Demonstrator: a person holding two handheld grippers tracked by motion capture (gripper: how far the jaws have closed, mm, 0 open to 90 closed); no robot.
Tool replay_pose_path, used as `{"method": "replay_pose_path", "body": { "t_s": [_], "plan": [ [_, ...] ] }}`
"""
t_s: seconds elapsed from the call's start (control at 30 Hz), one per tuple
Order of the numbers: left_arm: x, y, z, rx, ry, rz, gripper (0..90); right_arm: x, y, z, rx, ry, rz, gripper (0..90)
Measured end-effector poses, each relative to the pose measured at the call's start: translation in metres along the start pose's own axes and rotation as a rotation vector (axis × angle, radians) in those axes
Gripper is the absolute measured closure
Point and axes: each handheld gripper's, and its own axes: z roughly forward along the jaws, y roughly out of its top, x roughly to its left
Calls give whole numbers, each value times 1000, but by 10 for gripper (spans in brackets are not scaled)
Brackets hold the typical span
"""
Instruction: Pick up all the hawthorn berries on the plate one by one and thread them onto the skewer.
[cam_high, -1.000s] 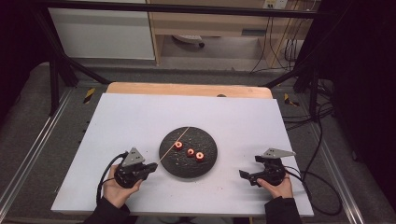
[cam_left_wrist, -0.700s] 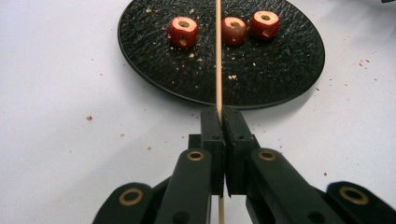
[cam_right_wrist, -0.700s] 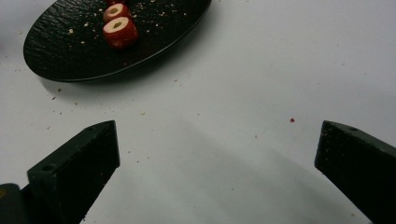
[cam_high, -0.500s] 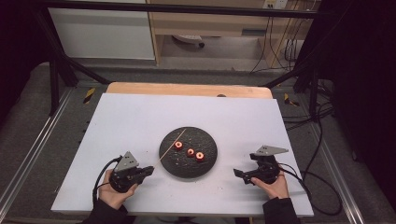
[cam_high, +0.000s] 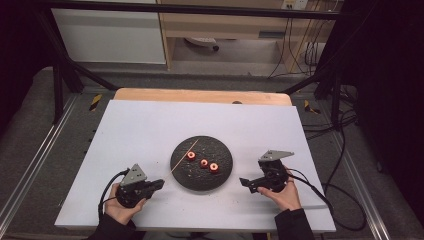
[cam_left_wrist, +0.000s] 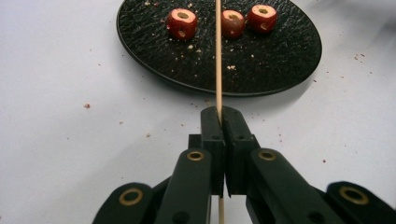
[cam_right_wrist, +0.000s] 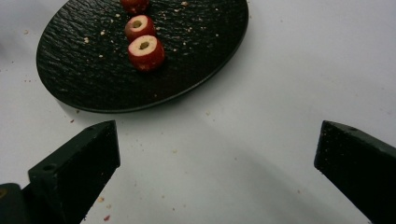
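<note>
A black round plate (cam_high: 223, 175) sits mid-table with three red cored fruit pieces (cam_high: 204, 163) in a row on it. A thin wooden skewer (cam_high: 184, 156) slants over the plate's left rim. My left gripper (cam_high: 161, 183) is at the front left, shut on the skewer's near end. In the left gripper view the skewer (cam_left_wrist: 218, 56) runs from the closed tips (cam_left_wrist: 219, 116) up over the plate (cam_left_wrist: 280, 56), between two fruit pieces (cam_left_wrist: 182, 22). My right gripper (cam_high: 243, 182) is just right of the plate, open. In its own view the right gripper (cam_right_wrist: 217, 149) holds nothing and faces the plate (cam_right_wrist: 93, 74) and the nearest fruit piece (cam_right_wrist: 146, 51).
The white tabletop (cam_high: 150, 125) carries scattered crumbs around the plate. A wooden strip (cam_high: 200, 95) runs along the far edge. Cables (cam_high: 340, 165) hang off the right side, and metal rails flank the table.
My right gripper has moved left toward the plate and risen slightly. The left gripper has stayed nearly still, shut on the skewer.
</note>
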Motion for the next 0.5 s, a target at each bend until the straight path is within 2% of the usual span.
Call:
{"method": "replay_pose_path", "body": {
  "t_s": [0.2,0.33,0.5],
  "plan": [
    [0,0,0,-4,5,-2,881,10,22,10,56,0,-37,19],
    [0,0,-1,-10,7,2,881,15,39,15,72,-2,-53,32],
    [1,-1,0,-7,6,1,881,22,59,25,103,17,-86,67]
  ]
}}
